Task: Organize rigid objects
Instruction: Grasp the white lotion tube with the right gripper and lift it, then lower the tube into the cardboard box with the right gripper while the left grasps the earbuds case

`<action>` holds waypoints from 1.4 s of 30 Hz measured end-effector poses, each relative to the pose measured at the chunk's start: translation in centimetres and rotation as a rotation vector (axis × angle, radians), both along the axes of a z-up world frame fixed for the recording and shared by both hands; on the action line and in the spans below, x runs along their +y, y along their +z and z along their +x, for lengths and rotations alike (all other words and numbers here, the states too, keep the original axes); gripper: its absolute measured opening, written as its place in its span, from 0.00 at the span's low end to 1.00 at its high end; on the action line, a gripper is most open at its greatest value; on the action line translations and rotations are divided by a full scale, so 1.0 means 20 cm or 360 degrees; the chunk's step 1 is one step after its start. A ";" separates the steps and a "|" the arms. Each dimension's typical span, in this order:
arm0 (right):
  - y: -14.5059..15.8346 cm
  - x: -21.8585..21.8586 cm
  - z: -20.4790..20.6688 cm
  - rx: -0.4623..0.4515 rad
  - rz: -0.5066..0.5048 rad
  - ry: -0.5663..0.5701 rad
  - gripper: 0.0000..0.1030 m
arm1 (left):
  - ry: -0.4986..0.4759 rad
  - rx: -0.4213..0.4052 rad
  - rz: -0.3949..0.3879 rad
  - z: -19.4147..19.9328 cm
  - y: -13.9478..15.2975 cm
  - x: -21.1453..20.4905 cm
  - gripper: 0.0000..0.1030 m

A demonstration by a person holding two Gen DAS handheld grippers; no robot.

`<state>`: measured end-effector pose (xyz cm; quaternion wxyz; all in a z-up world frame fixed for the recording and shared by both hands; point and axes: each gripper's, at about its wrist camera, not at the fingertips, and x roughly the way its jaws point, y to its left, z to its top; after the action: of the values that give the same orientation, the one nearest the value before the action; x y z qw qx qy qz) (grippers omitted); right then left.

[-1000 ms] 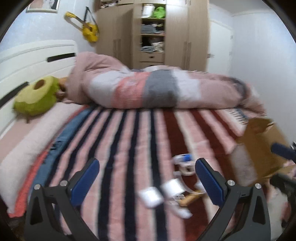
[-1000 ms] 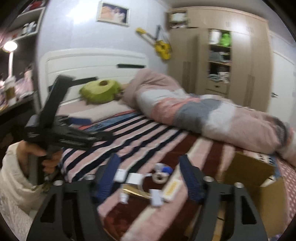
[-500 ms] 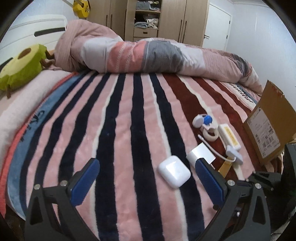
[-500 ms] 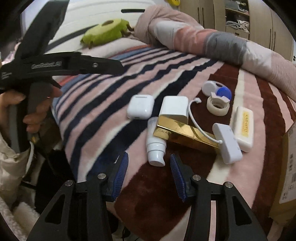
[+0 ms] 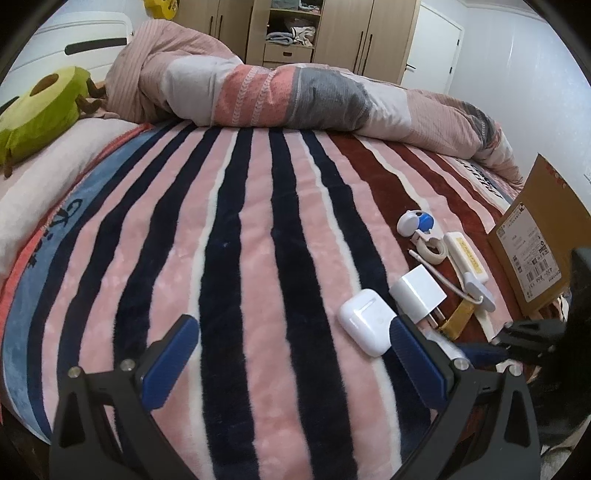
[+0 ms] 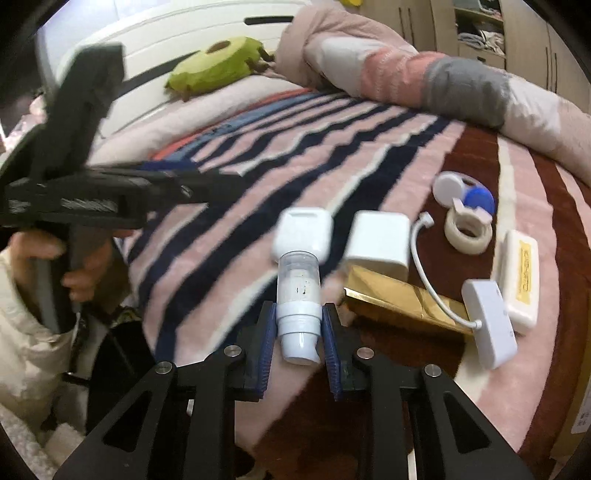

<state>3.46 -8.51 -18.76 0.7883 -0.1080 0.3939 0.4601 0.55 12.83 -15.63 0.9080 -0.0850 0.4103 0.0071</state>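
Small objects lie in a cluster on the striped blanket. My right gripper (image 6: 299, 328) has its blue pads against both sides of a white pump bottle (image 6: 299, 295), at its cap end. Beyond it lie a white earbud case (image 6: 303, 232), a white charger block (image 6: 380, 240), a gold box (image 6: 402, 302), a white cable adapter (image 6: 487, 325), a tape roll (image 6: 467, 230), a white and blue case (image 6: 463, 190) and a cream box (image 6: 521, 280). My left gripper (image 5: 291, 358) is open and empty over the blanket; the earbud case (image 5: 367, 321) lies by its right finger.
A cardboard box (image 5: 535, 240) stands at the right edge of the bed. A rolled duvet (image 5: 295, 92) lies across the far side, a green avocado plush (image 5: 37, 110) by the white headboard. A wardrobe (image 5: 314, 33) stands behind. The bed's near edge is just under both grippers.
Both grippers have dropped low over the bed. My right gripper has moved in on the pump bottle and narrowed onto it. My left gripper has come closer to the earbud case.
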 end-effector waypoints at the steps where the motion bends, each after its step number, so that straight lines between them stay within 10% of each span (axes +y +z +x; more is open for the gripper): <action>1: 0.05 -0.02 0.00 -0.0008 0.0041 -0.0006 0.19 | -0.0023 -0.0005 -0.0014 0.00 0.00 0.00 0.99; 8: 0.58 -0.29 0.06 -0.0256 0.0183 -0.0233 0.20 | -0.0186 0.0003 -0.0010 0.06 -0.03 -0.11 0.99; 14: 0.92 -0.72 0.10 -0.0502 0.0083 -0.0677 0.20 | -0.0280 0.0101 -0.0035 0.15 -0.13 -0.20 0.79; 31: 0.62 -1.18 0.35 -0.0242 -0.0266 -0.1133 0.22 | -0.0198 0.0154 0.0060 0.24 -0.22 -0.32 0.54; 42: 0.77 -0.91 0.12 -0.0277 0.0202 -0.0653 0.27 | -0.0177 0.0008 0.0104 0.13 0.04 -0.26 0.54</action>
<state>5.84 -26.67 -3.43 0.9016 -0.0150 0.3085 0.3029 3.19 7.60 -14.80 0.9082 -0.0323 0.4163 -0.0296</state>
